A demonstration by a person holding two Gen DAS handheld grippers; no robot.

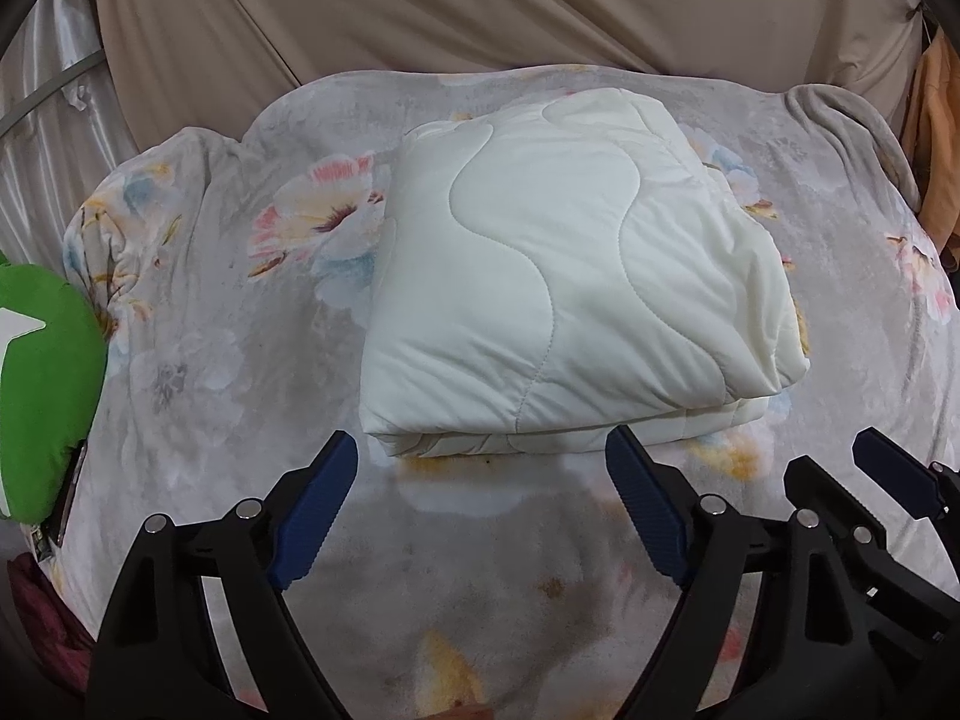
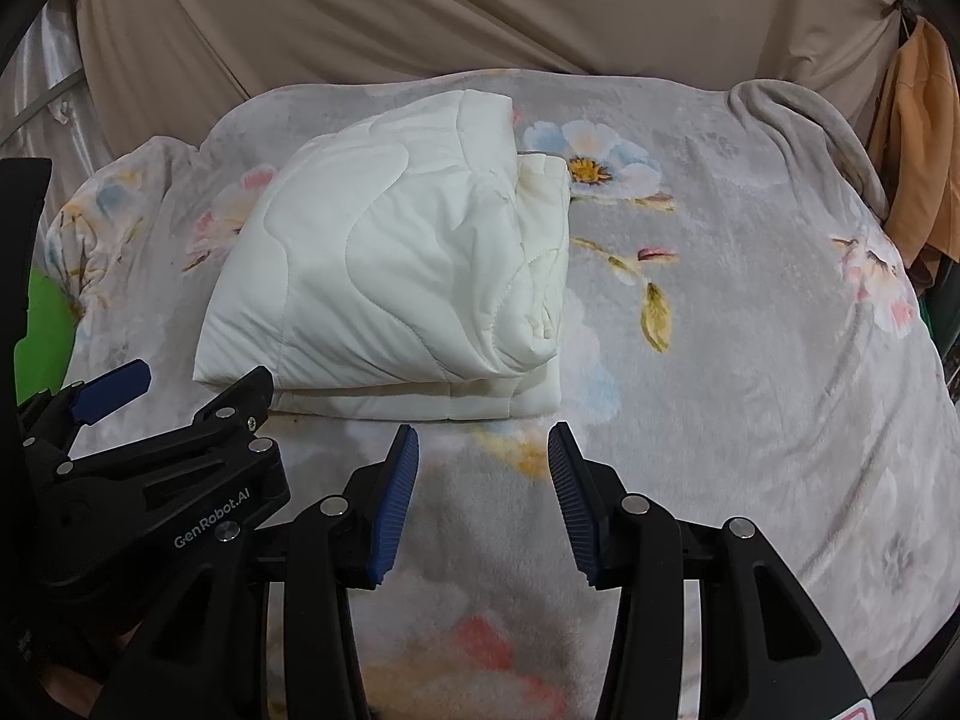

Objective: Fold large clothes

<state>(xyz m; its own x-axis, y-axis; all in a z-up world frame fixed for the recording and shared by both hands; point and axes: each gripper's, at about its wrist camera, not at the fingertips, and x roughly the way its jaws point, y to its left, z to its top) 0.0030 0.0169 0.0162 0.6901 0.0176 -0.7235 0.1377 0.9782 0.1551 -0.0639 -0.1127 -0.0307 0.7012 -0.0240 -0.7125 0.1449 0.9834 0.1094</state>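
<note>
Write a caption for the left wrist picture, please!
Folded white quilt on a flowery blanket, open left gripper empty.

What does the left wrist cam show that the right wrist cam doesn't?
Left wrist only: most of the green cushion with its white mark, a phone-like device tucked at its lower edge, and the quilt's left side.

Right wrist only: the quilt's right side with its stacked, rolled layers, the blue flower print beside it, and lettering on the left gripper's body.

Both: the folded white quilt on the floral blanket, beige curtain, orange cloth, and the left gripper and right gripper, both open, holding nothing.
</note>
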